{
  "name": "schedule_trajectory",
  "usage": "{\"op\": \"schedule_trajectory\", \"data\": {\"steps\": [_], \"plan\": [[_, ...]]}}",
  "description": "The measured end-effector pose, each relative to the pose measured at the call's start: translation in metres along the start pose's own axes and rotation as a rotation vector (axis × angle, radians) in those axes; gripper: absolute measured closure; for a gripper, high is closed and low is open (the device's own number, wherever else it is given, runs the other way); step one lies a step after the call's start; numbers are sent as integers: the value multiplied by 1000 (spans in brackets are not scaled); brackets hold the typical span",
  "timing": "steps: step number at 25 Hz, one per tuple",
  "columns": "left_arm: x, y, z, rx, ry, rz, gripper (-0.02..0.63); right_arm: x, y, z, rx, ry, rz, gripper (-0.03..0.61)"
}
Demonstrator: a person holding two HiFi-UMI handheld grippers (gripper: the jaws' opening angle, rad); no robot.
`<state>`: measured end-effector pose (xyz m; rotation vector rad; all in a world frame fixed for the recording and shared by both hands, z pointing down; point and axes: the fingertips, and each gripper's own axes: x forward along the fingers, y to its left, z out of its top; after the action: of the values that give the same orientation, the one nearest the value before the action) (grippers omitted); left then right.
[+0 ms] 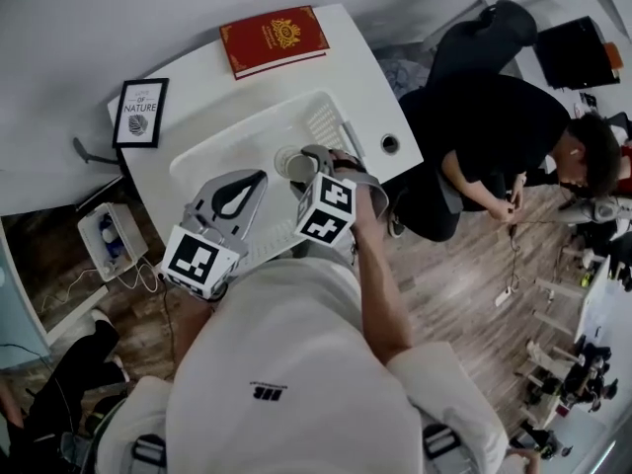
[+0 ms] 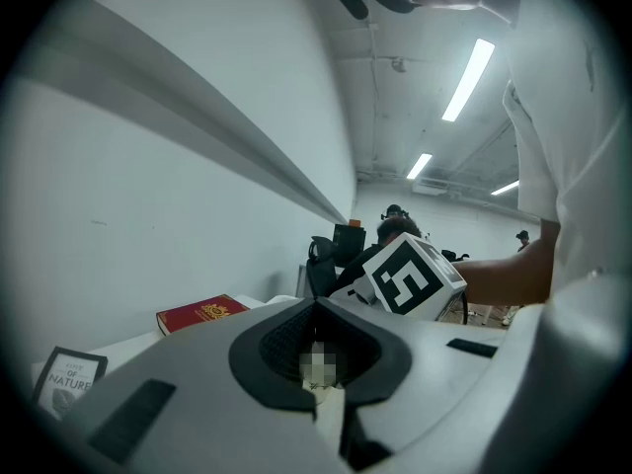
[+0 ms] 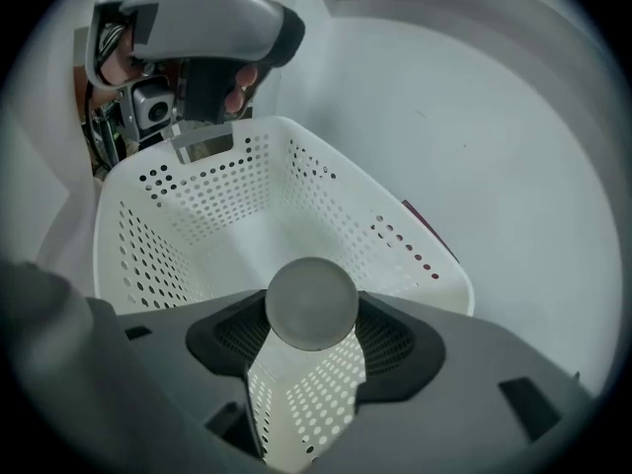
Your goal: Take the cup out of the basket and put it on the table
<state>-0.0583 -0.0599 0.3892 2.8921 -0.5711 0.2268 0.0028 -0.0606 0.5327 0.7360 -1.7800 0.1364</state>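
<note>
Presently on record: one right hand-held gripper [image 1: 301,159], jaws closed on a grey round cup [image 3: 311,302], which sits gripped between the two dark pads. The cup hangs over the inside of a white perforated basket [image 3: 207,200]; its grey round end faces the right gripper view, and the basket's dotted floor and walls show beneath and around it. Whether the cup clears the basket's rim cannot be told. One left hand-held gripper [image 2: 316,309], jaw tips brought together with nothing held between them, raised just beside the right one, near the basket's near edge in the head view. Each hand-held gripper carries its marker cube, the right one's [image 1: 326,208] just beside the person's forearm, the left one's [image 1: 200,260] lower and to the left. One white desk [image 1: 197,77], rounded at its corners, bearing the basket at its middle. One red book [image 1: 274,39] with a gold emblem, lying flat at the desk's far edge, well apart from the basket. One black-framed card [image 1: 139,113] printed "OF NATURE", lying flat at the desk's left edge. One seated person in black [image 1: 494,136] to the right of the desk, over a wooden floor [image 1: 464,284].
</note>
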Motion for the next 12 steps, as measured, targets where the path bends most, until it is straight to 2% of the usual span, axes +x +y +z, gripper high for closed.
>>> {"op": "schedule_trajectory", "data": {"steps": [12], "plan": [[34,-27,11,40,23,-7,604,-32,-7,-16,-36,-62,-14,301]]}}
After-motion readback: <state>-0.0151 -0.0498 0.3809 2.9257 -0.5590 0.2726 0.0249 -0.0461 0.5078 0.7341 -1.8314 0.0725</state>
